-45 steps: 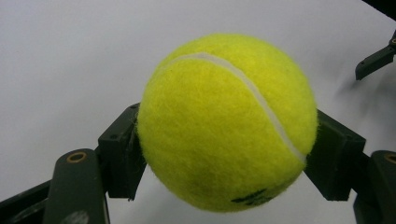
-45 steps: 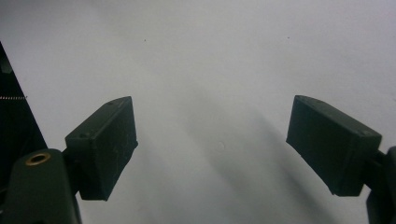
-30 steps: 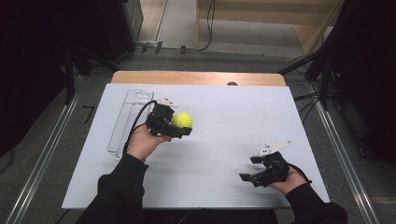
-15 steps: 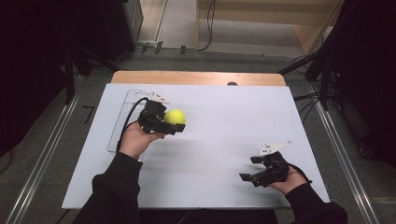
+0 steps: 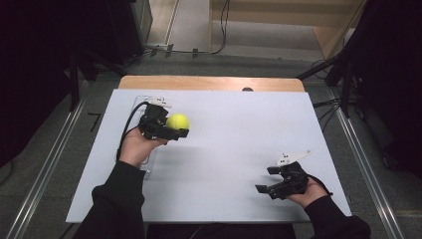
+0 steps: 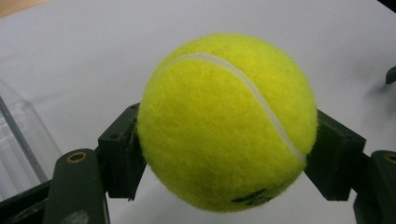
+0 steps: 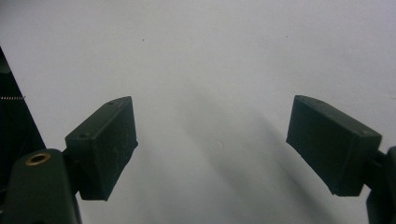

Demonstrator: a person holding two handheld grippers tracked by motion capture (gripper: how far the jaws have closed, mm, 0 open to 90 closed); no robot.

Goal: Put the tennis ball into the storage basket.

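Near the table's left edge: clear tube point(image 5: 130, 130) lying flat.
Left gripper point(image 5: 171, 130): fingers point(image 6: 122, 154) pinching the tennis ball point(image 6: 227, 121), lifted off the table point(image 5: 239, 144).
Change: ball carried leftward toward the tube.
Right gripper point(image 5: 271, 180): fingers point(image 7: 105, 144) spread, near right front corner.

A flat white rectangular tabletop point(image 5: 239, 144) sits over a light wooden board, whose strip point(image 5: 209, 83) peeks out along the far edge. Grey concrete floor point(image 5: 64, 149) all around, with a metal rail point(image 5: 50, 164) running down the left side and another point(image 5: 366, 169) on the right. Black cables point(image 5: 328, 102) trail across the floor at the back right. Both upper corners are really dark, and a pale wooden shelf unit point(image 5: 298, 20) stands at the back.
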